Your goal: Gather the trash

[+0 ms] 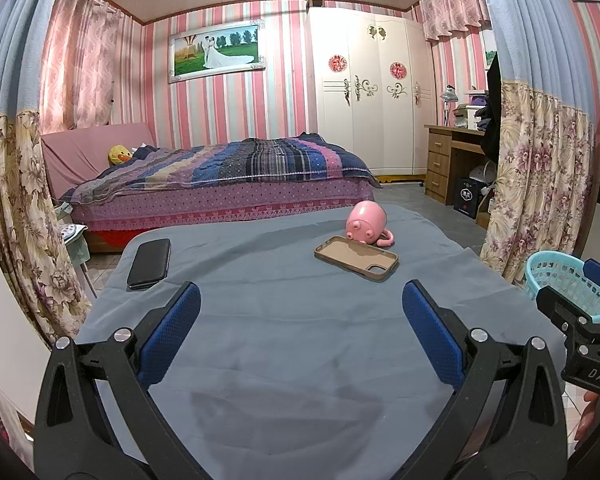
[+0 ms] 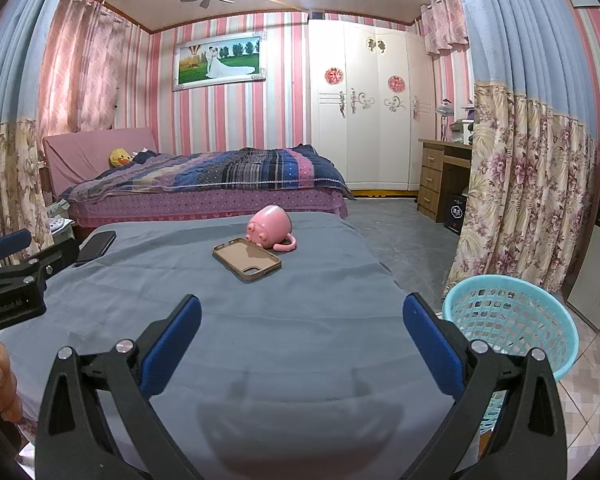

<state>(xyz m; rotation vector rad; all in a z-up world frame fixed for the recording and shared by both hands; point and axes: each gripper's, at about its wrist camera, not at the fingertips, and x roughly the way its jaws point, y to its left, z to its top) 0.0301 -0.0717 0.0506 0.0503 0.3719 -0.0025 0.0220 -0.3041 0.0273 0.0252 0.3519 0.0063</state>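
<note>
A table under a grey-blue cloth (image 1: pixel 300 340) (image 2: pixel 260 320) holds a pink mug (image 1: pixel 366 226) (image 2: pixel 270 226) lying on its side, a tan phone case (image 1: pixel 356 258) (image 2: pixel 246 260) in front of it, and a black phone (image 1: pixel 149 263) (image 2: pixel 96 247) at the far left. A light-blue mesh basket (image 1: pixel 568 284) (image 2: pixel 512 320) stands on the floor off the table's right edge. My left gripper (image 1: pixel 301 300) hovers open over the near cloth, nothing between its fingers. My right gripper (image 2: pixel 302 314) is open too, empty, beside the basket. No loose trash shows on the cloth.
Floral curtains (image 1: pixel 540 160) (image 2: pixel 520 180) hang at both sides. Behind the table stand a bed (image 1: pixel 220 184) with a striped quilt, a white wardrobe (image 1: pixel 372 92) and a wooden desk (image 1: pixel 448 160). A hand (image 2: pixel 0 380) holds the left tool's handle.
</note>
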